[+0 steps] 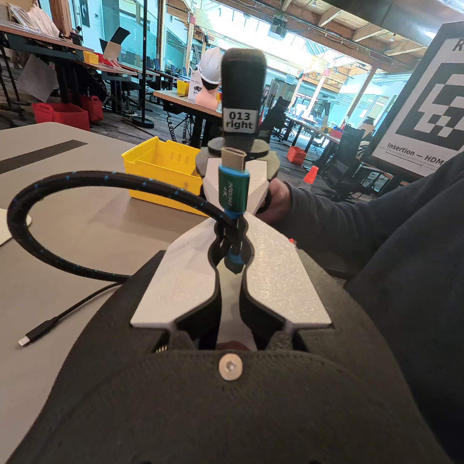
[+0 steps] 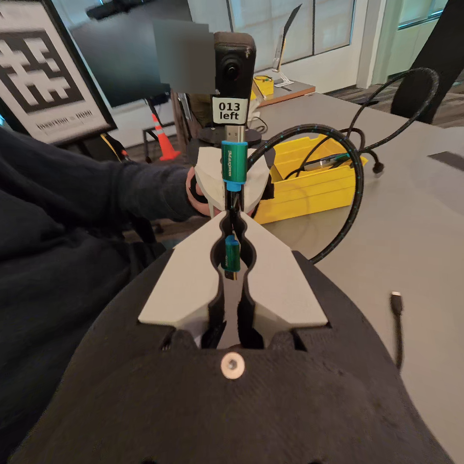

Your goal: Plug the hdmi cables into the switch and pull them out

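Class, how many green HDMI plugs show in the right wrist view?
2. One plug stands beyond the right gripper's fingertips; the other plug sits between its fingers. A greenish end in the yellow bin may be a third.

Printed white sticker below camera, lettered green plug, captioned marker board

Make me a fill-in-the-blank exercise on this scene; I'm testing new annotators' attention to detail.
The upright HDMI plug has a ___ housing.
The bin on the table is ___.
The traffic cone is ___.
The braided cable is mainly ___.
Missing words: green; yellow; orange; black.
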Motion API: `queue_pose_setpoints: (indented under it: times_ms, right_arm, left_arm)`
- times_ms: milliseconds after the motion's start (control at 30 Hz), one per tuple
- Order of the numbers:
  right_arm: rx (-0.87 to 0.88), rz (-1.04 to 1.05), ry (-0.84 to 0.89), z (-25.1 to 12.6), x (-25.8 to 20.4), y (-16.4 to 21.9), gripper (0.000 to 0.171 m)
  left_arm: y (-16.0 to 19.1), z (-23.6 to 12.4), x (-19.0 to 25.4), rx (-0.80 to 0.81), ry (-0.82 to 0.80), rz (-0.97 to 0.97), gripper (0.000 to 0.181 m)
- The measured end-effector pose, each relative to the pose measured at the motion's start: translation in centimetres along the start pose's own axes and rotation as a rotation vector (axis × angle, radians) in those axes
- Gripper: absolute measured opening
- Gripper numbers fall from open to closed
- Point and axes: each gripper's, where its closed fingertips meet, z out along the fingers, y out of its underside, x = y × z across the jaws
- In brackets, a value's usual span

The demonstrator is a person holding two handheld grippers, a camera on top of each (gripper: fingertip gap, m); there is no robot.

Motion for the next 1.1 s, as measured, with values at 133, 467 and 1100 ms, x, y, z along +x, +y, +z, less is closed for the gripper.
queue_pose_setpoints:
  times_ms: [133,467,1100]
  right_arm:
    - [0.002,0.034,-0.023,0.0,0.0,0.3,0.001]
    - [-0.029,-0.080,0.032,-0.4,0.1,0.3,0.007]
    - [-0.002,-0.069,0.032,-0.9,0.2,-0.2,0.005]
  left_arm:
    - [0.3,0.1,0.0,-0.020,-0.007,0.014,0.011]
    - [0.4,0.2,0.4,-0.052,0.016,0.015,0.009]
    - [1.3,0.6,0.7,-0.109,0.024,0.033,0.009]
